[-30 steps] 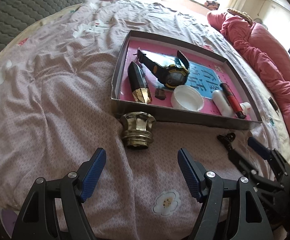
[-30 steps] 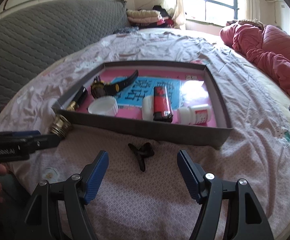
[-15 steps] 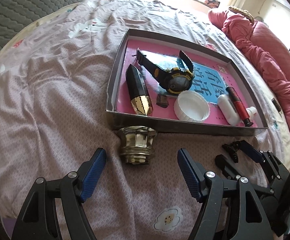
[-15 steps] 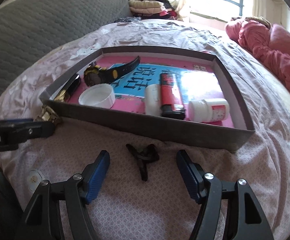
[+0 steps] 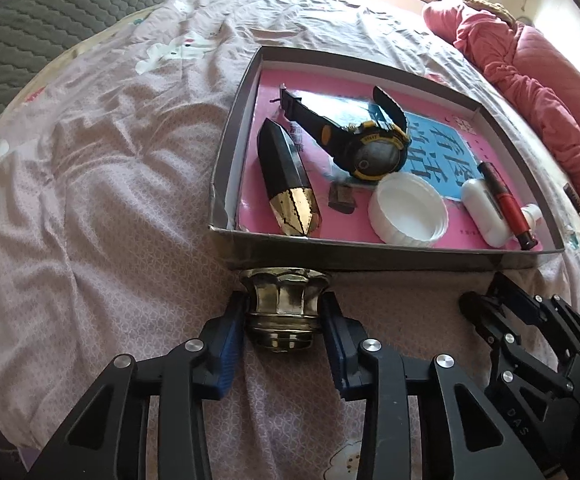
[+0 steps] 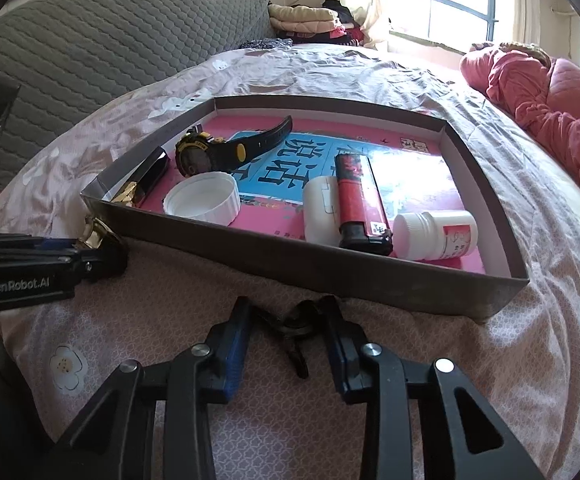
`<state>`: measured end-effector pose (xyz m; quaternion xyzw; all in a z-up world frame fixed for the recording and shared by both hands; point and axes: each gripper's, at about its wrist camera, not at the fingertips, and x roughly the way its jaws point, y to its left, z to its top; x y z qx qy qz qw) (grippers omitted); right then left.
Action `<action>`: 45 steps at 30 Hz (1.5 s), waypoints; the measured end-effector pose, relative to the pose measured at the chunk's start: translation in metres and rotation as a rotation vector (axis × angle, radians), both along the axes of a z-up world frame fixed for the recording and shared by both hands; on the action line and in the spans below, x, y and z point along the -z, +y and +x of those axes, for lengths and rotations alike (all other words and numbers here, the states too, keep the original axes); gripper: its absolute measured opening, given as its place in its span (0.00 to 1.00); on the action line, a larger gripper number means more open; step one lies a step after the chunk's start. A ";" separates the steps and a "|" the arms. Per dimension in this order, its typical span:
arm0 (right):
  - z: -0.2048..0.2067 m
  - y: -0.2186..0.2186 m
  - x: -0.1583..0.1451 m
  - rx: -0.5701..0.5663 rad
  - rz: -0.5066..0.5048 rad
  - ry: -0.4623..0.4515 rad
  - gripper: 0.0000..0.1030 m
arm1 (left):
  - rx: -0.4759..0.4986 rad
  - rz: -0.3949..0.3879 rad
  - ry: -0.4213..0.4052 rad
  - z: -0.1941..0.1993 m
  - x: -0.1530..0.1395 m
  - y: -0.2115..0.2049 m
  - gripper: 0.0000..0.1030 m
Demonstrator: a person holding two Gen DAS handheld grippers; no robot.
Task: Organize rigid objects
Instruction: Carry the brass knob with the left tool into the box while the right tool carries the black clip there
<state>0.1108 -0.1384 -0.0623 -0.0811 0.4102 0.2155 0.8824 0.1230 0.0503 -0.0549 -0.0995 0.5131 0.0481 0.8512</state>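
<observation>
A brass fitting (image 5: 283, 320) stands on the bed sheet against the near wall of a grey tray (image 5: 370, 252). My left gripper (image 5: 283, 302) has its jaws closing on the fitting, and both blue pads touch its sides. A small black clip (image 6: 296, 344) lies on the sheet in front of the tray (image 6: 290, 264). The jaws of my right gripper (image 6: 287, 308) are closing around the clip and meet its two handles. In the pink-lined tray lie a black and gold pointed piece (image 5: 285, 176), a watch (image 5: 370, 152), a white cap (image 5: 410, 216), a red lighter (image 6: 360, 200) and a white pill bottle (image 6: 436, 236).
The tray rests on a pink patterned bed sheet (image 5: 109, 160). A pink quilt (image 5: 530, 92) is bunched at the far right. A grey padded headboard (image 6: 109, 40) runs along the left, with folded clothes (image 6: 302, 16) and a window behind. The two grippers work side by side.
Both grippers came forward and down. The left jaws went from wide open to closed around the brass fitting. The right jaws closed in on the black clip.
</observation>
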 end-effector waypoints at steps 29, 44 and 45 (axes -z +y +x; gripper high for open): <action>-0.017 -0.050 -0.062 0.111 0.230 -0.136 0.34 | -0.033 -0.078 -0.094 -0.029 -0.050 0.009 0.37; -0.018 -0.071 -0.079 0.186 0.258 -0.218 0.34 | -0.009 -0.062 -0.180 -0.032 -0.091 0.000 0.36; -0.017 -0.073 -0.080 0.191 0.260 -0.221 0.34 | -0.006 -0.063 -0.182 -0.030 -0.092 0.000 0.36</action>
